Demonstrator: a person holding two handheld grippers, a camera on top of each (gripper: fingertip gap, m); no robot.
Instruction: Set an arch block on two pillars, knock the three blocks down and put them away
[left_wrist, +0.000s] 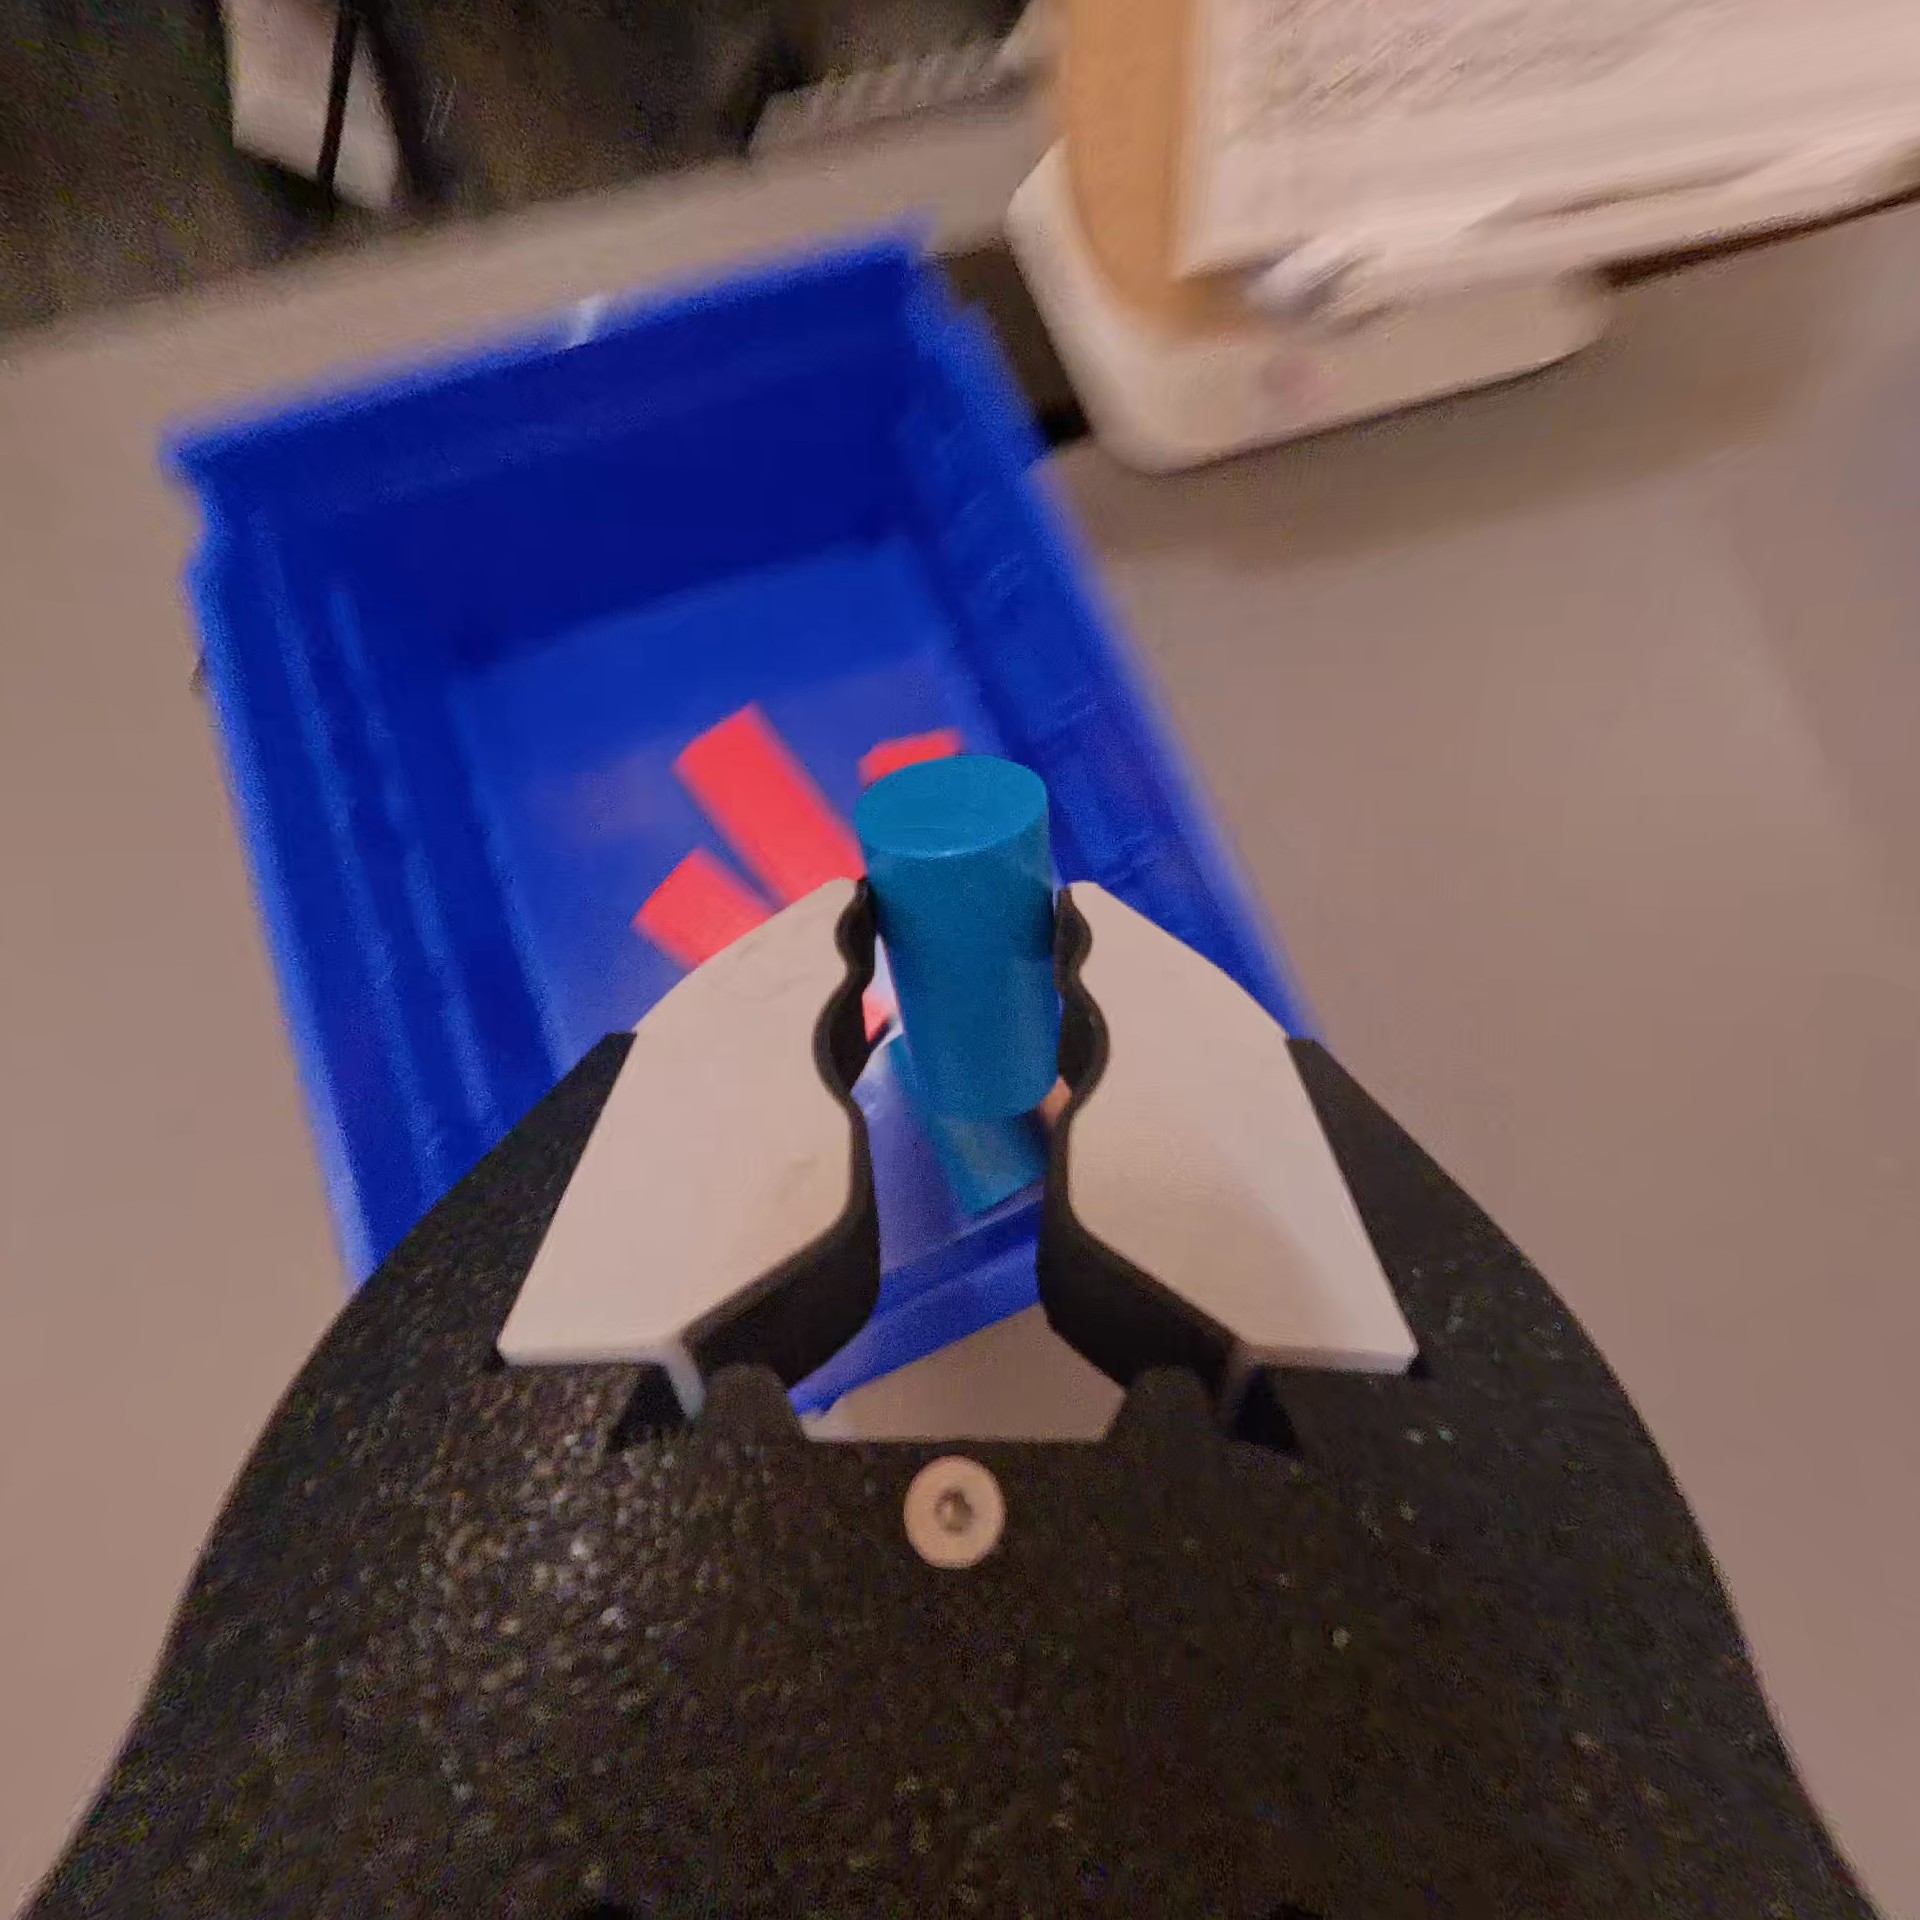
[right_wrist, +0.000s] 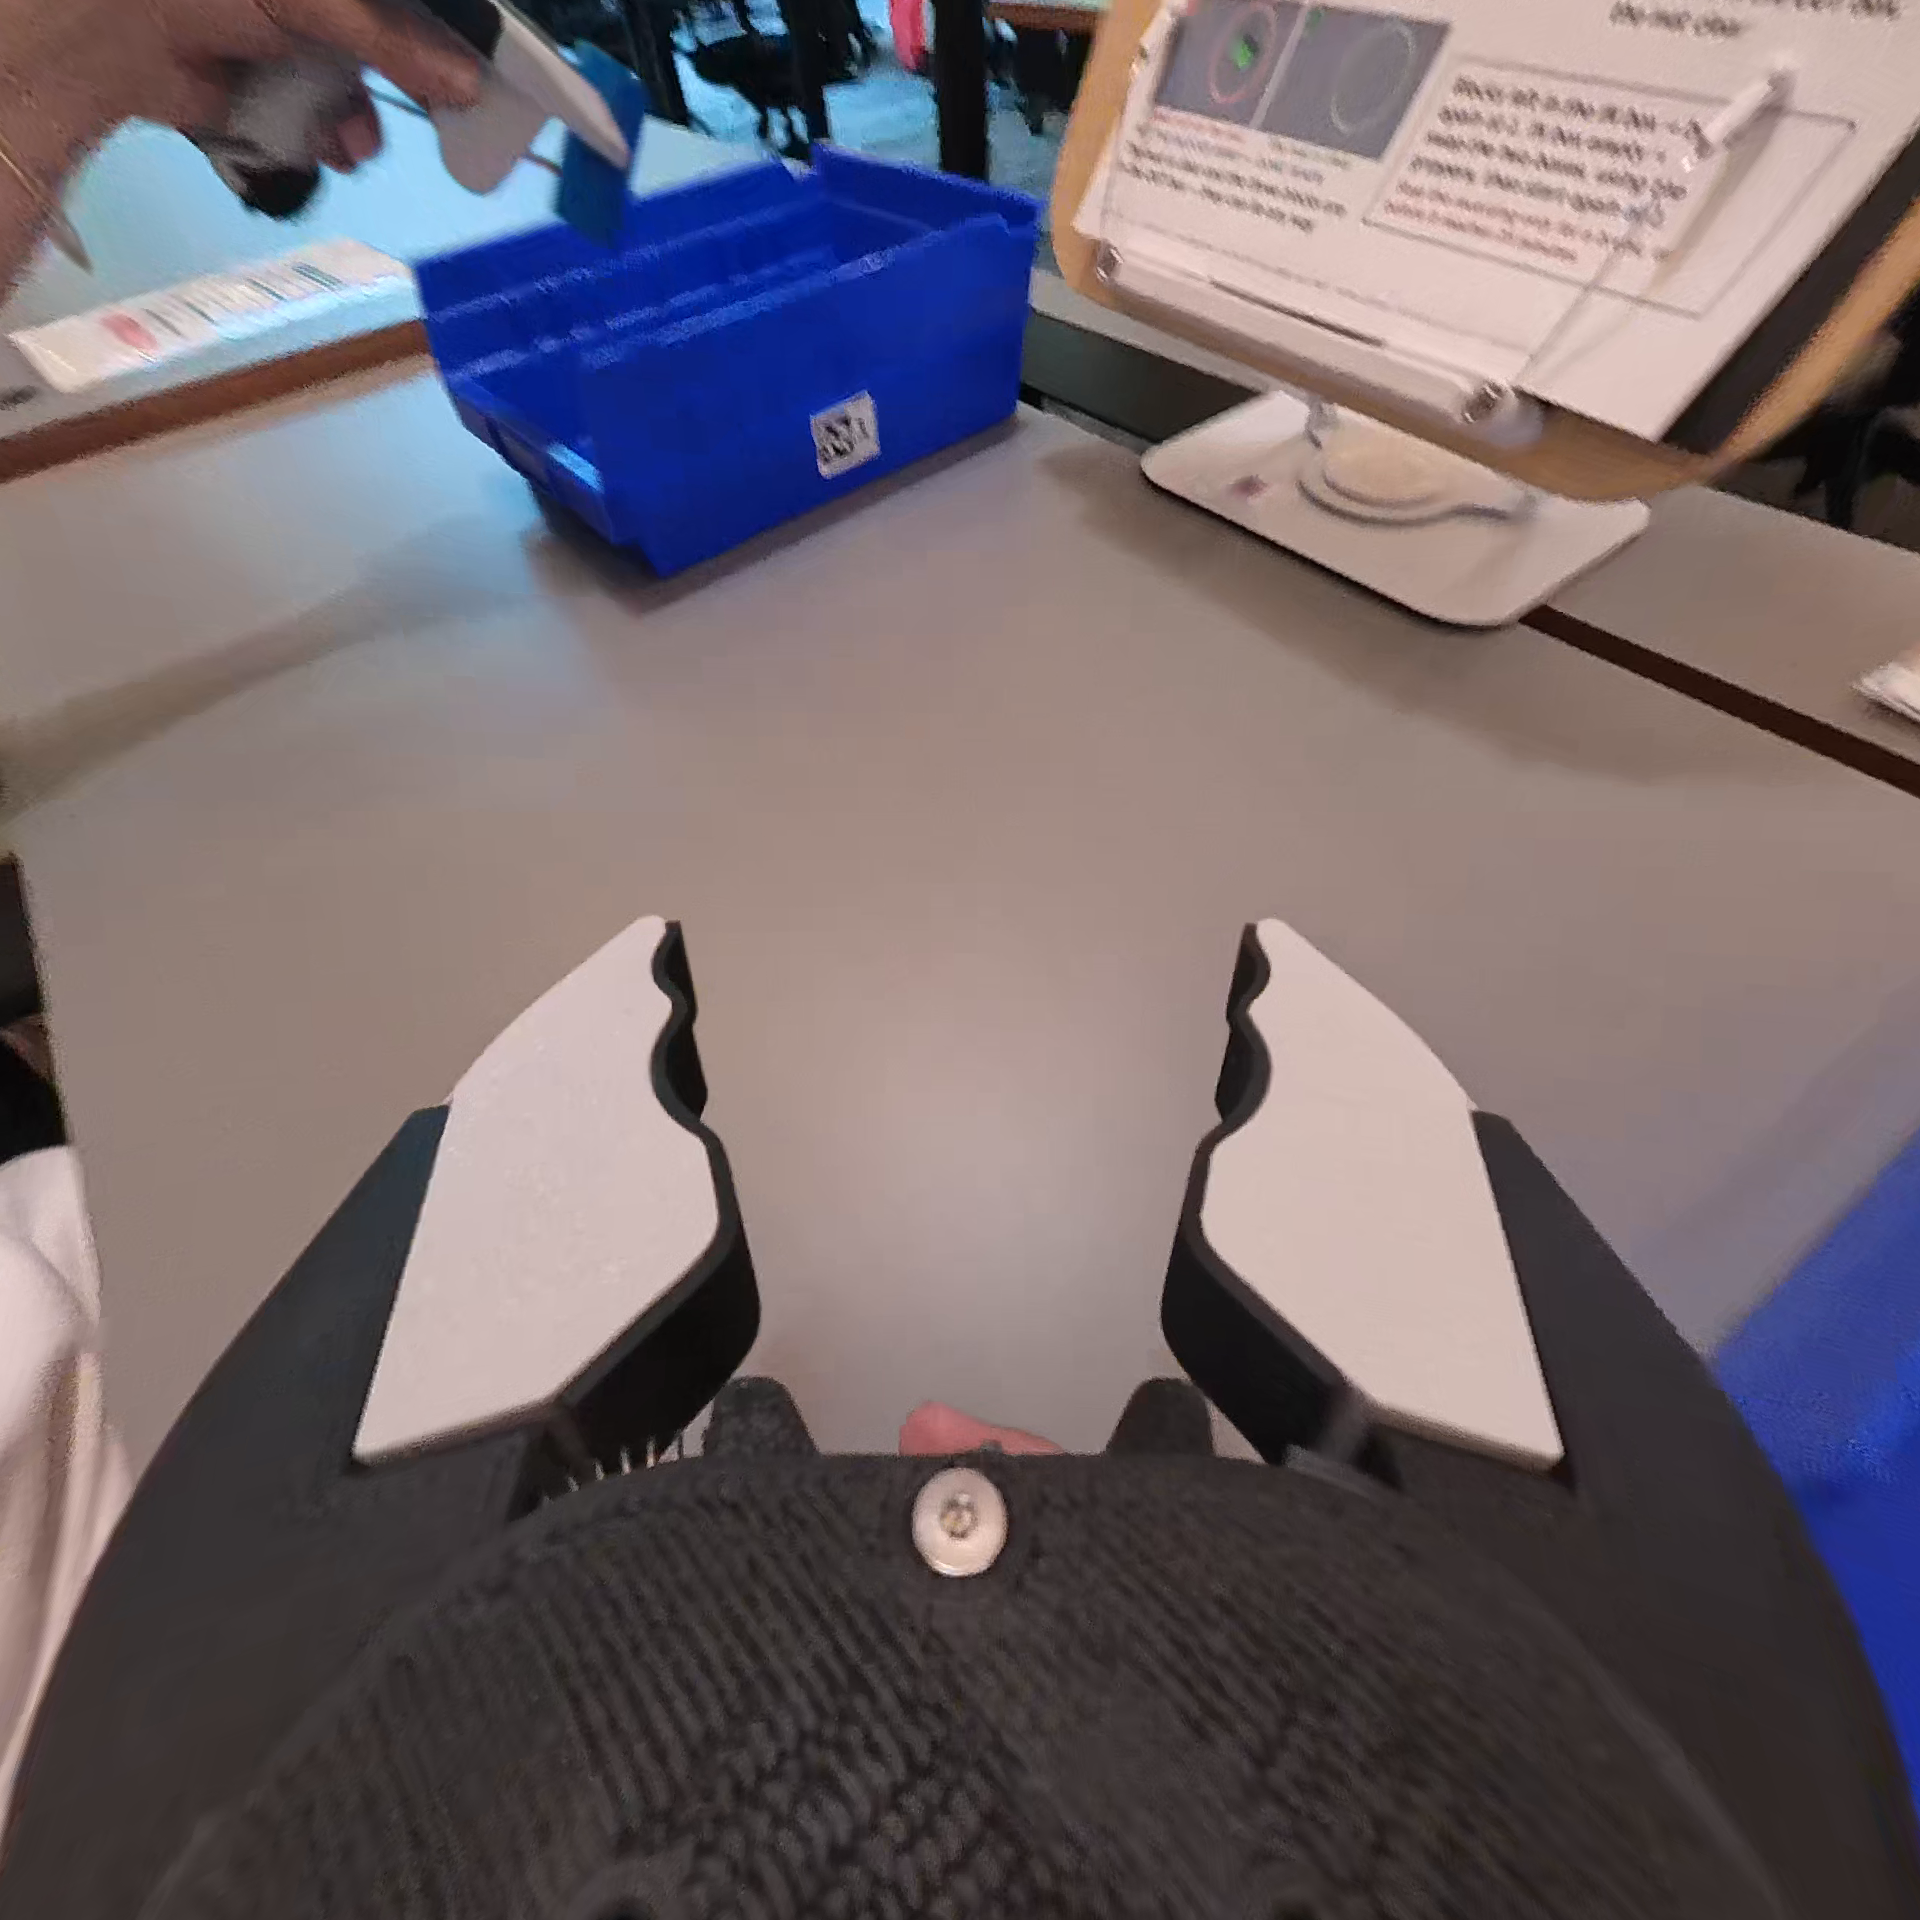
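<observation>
My left gripper (left_wrist: 961, 894) is shut on a teal cylinder block (left_wrist: 961, 935) and holds it above the near end of a blue plastic bin (left_wrist: 312, 790). Red blocks (left_wrist: 769, 800) lie on the bin's floor, and another teal piece (left_wrist: 987, 1158) shows below the held one. In the right wrist view the left gripper (right_wrist: 597, 135) hangs over the same blue bin (right_wrist: 727, 416) with the teal block (right_wrist: 597, 177) in it, held by a hand (right_wrist: 156, 73). My right gripper (right_wrist: 961, 956) is open and empty over the bare grey table (right_wrist: 935, 727).
A white stand (right_wrist: 1392, 509) with a wooden board and a printed sheet (right_wrist: 1455, 156) stands at the back right; it also shows in the left wrist view (left_wrist: 1299, 353). A second blue thing (right_wrist: 1829, 1403) sits at the right edge. A paper strip (right_wrist: 208, 307) lies at the back left.
</observation>
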